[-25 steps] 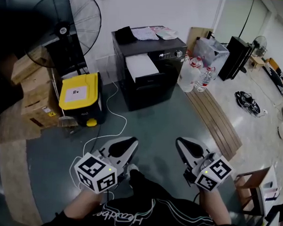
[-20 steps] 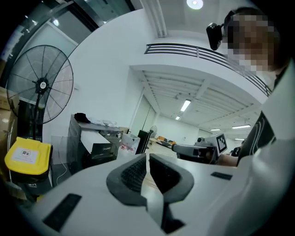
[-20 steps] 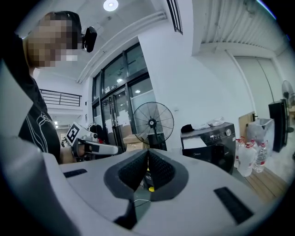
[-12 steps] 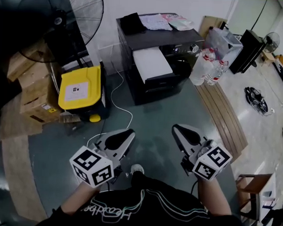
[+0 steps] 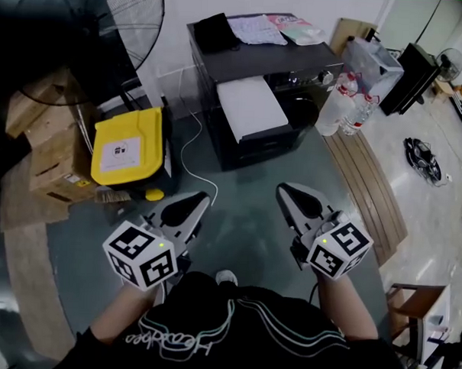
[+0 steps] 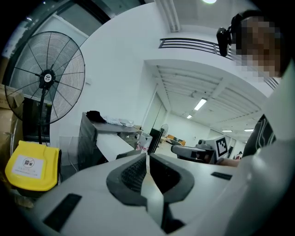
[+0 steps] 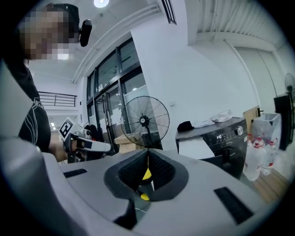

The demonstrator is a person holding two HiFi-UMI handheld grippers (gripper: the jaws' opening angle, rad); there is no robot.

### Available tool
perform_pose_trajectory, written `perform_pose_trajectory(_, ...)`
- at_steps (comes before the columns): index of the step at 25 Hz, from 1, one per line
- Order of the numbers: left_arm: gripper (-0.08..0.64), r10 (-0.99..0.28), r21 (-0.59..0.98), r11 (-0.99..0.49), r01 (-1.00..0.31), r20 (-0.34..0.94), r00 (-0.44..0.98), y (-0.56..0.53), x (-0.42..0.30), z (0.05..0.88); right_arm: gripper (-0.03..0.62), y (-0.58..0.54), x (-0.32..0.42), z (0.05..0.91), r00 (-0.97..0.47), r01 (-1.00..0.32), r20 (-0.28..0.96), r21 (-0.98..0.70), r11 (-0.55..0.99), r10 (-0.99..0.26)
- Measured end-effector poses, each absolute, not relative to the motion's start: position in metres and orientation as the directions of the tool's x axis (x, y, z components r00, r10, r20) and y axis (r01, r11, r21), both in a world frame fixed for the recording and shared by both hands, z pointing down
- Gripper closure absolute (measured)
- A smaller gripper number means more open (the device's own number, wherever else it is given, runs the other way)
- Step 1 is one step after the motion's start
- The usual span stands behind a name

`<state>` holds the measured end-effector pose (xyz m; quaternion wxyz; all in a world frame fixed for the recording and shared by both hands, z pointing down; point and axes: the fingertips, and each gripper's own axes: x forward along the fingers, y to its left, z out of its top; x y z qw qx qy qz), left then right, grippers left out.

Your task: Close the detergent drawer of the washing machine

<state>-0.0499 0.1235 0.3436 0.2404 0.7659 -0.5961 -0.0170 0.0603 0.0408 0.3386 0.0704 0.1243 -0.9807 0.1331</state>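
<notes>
- Grey-green floor runs from my feet to a white far wall, and the dark washing machine (image 5: 297,66) stands against that wall at far centre.
- Its detergent drawer (image 5: 252,106) sits on the left half of the machine's front and stands pulled out. The long axis runs far to near, with the free end pointing toward me and a little to the right.
- The drawer looks like a plain white, flat slab, bright against the black casing.
- The head view looks down on the drawer's top face. The right gripper view shows the machine's front instead, with the white slab jutting out to the left of a lit display and a round dial (image 7: 238,131). The left gripper view catches the drawer from its left side, as a sloping white panel.
- My left claw (image 5: 202,197) is at near left, jaws closed on each other with nothing between them, aimed toward the machine.
- My right claw (image 5: 283,189) is at near right, jaws also pressed together and empty. Both claws are well apart from the drawer.
- A black cloth (image 5: 215,30) and some pale sheets (image 5: 257,28) lie on top of the machine.
- A yellow-lidded bin (image 5: 129,146) stands to the machine's left, with cardboard boxes (image 5: 52,164) and a black fan (image 5: 124,15) beyond it.
- Clear bottles (image 5: 345,101) stand at the machine's right.
</notes>
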Motion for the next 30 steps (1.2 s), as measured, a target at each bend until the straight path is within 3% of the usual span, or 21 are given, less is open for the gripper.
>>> perform_pose_trajectory(30,0.518,-0.828,0.418,-0.253,-0.873,0.373,0.419,-0.038,-0.124,0.419,0.565,-0.122,0.015,0.472,-0.804,-0.561,0.39,-0.243,0.792,-0.449)
